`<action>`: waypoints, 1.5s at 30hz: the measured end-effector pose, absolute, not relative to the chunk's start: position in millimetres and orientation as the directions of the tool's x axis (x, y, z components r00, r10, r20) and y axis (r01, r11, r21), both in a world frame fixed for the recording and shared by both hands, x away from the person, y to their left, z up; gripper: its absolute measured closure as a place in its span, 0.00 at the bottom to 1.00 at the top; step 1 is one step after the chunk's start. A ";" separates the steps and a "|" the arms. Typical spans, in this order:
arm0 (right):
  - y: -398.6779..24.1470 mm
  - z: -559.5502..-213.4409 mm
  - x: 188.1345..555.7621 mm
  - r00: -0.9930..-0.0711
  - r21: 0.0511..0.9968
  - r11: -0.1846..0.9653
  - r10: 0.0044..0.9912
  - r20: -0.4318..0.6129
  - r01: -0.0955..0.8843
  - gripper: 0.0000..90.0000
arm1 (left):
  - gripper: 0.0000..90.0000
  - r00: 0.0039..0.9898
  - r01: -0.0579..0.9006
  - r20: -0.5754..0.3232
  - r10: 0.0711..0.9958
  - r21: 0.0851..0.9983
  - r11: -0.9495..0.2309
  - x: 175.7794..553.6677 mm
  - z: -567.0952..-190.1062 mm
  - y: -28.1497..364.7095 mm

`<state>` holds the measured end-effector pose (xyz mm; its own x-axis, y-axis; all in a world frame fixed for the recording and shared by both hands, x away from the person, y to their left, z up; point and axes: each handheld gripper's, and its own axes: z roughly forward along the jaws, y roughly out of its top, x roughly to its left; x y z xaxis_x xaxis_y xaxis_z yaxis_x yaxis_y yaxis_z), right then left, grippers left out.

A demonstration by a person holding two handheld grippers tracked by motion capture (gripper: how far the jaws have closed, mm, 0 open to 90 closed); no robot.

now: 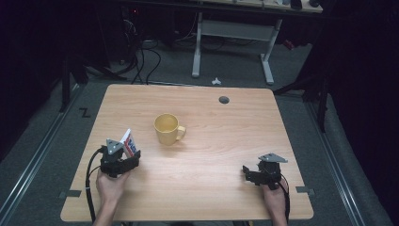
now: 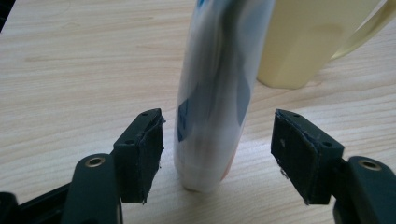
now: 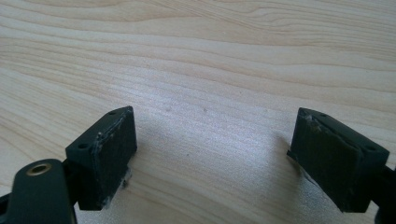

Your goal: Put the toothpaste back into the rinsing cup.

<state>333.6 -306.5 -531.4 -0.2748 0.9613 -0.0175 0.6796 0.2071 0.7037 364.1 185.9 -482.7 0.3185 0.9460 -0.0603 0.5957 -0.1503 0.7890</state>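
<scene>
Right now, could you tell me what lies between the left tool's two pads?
A white and blue packet stands between them, touching neither pad, in the left gripper view; the yellow mug is behind it.

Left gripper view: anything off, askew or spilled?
Nothing spilled or damaged. The white packet stands on end between the left gripper's open pads, gaps both sides, leaning slightly. The yellow mug is upright behind it. The right gripper is open over bare table.
</scene>
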 end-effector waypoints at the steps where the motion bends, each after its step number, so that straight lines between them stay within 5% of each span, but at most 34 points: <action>1: -306.6 -531.4 333.6 -0.275 0.704 0.208 0.961 -0.018 0.679 0.16 | 0.39 0.322 0.594 -0.062 0.945 0.790 -0.150 365.2 -482.2 185.5; 12: -306.5 -531.5 333.6 -0.275 0.705 0.207 0.961 -0.018 0.679 0.16 | 0.45 0.328 0.584 -0.064 0.942 0.798 -0.149 376.1 -480.4 181.2; 23: -306.5 -531.5 333.6 -0.275 0.705 0.207 0.961 -0.018 0.679 0.16 | 0.65 0.302 0.579 -0.044 0.952 0.802 -0.146 379.8 -480.2 183.8; 45: -306.6 -531.5 333.6 -0.275 0.705 0.207 0.961 -0.018 0.678 0.16 | 0.72 0.349 0.552 -0.060 0.935 0.820 -0.153 375.0 -472.5 181.0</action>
